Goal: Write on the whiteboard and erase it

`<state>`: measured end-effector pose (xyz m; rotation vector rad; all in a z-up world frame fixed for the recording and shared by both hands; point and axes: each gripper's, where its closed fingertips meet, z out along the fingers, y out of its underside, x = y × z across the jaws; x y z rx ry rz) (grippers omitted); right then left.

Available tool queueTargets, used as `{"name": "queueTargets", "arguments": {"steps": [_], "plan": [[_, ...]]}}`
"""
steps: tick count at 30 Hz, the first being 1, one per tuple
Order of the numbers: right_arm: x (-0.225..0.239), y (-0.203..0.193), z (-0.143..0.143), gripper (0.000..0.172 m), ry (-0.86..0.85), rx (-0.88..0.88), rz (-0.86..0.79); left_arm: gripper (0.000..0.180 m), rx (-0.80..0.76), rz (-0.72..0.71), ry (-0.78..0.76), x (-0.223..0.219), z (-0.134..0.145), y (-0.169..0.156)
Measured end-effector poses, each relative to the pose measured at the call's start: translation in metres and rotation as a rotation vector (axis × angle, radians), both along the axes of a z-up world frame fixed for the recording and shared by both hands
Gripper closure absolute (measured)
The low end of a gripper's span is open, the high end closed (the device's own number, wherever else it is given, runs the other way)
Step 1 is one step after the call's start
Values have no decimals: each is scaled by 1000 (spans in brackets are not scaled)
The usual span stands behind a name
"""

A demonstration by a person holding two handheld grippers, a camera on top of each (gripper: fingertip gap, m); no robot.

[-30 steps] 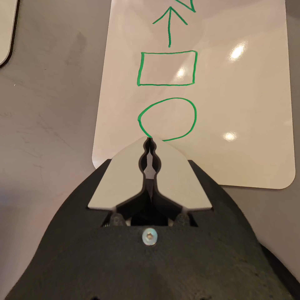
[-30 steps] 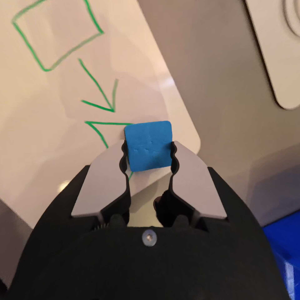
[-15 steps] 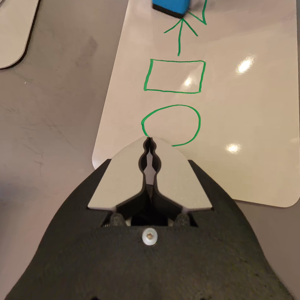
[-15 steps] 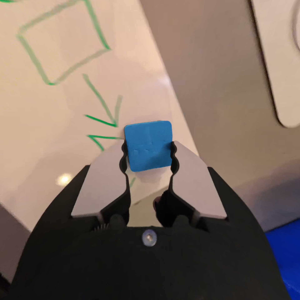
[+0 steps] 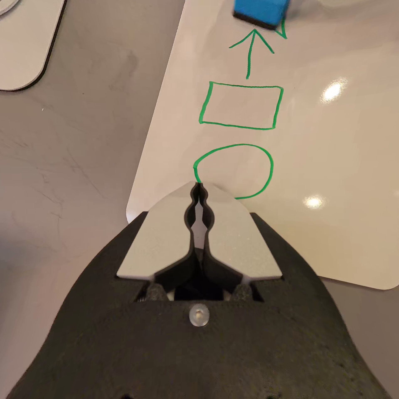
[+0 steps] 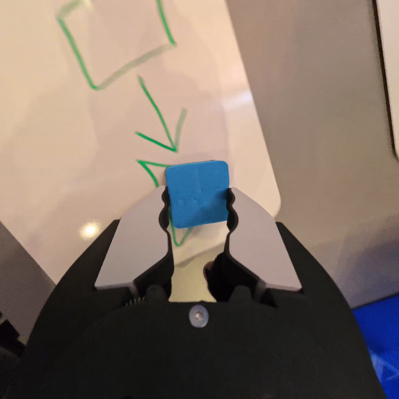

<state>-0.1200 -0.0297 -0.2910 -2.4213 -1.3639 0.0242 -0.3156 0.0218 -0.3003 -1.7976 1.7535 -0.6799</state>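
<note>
A white whiteboard (image 5: 323, 172) lies on the grey table and bears green drawings: a circle (image 5: 233, 170), a rectangle (image 5: 241, 105), an arrow (image 5: 250, 49) and a corner of a triangle (image 5: 282, 32). My left gripper (image 5: 198, 183) is shut with nothing between its pads, over the board's near left corner at the circle's edge. My right gripper (image 6: 197, 200) is shut on a blue eraser (image 6: 197, 194), set on the triangle (image 6: 151, 170) just below the arrow (image 6: 159, 121). The eraser also shows at the top of the left wrist view (image 5: 259, 13).
A second white board with a dark edge lies at the far left of the table (image 5: 21, 43) and shows at the right edge of the right wrist view (image 6: 390, 64). A blue object (image 6: 377, 345) sits at the lower right. Grey table (image 5: 64, 151) surrounds the whiteboard. Left tips to right tips: about 20 centimeters.
My right gripper has slid the eraser over the triangle, and it has come into the left wrist view at the top. My left gripper has shifted slightly and stays shut.
</note>
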Motion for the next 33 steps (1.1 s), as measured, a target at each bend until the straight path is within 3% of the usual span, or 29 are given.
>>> {"name": "queueTargets", "arguments": {"steps": [2, 4, 6, 10, 13, 16, 21, 25, 28, 29, 31, 33], "plan": [[-25, -18, 0, 119, 1, 1, 114, 179, -2, 1, -1, 0, 0, 0], [-9, -26, 0, 119, -50, -33, 102, 179, 2, 4, -1, -1, 0, 0], [-3, -5, 0, 119, -19, -8, 12, 179, 3, 9, -1, 0, 0, 1], [-23, -24, 0, 119, -29, -18, 148, 178, 8, 12, -1, -1, 0, 1], [2, -8, 0, 119, -44, -21, 19, 178, 10, 18, -1, 0, 0, 1], [-36, -16, 0, 119, -7, 9, 155, 178, 10, 21, -1, 0, 0, 2], [24, -30, 0, 119, -102, -73, 50, 178, 19, 29, -1, -1, 0, 3], [-34, -30, 0, 119, -69, -6, 194, 178, 12, 27, -2, -1, 0, 3], [14, -13, -1, 119, -53, -33, 13, 178, 21, 31, -2, -1, 0, 3], [27, -22, -1, 119, -66, -58, 33, 178, 24, 33, -2, -1, 0, 3], [7, -44, 1, 120, -9, -109, 131, 178, 17, 36, -3, -1, 0, 4], [1, -30, -1, 119, -43, -24, 119, 178, 12, 36, -3, -1, 0, 4]]}}
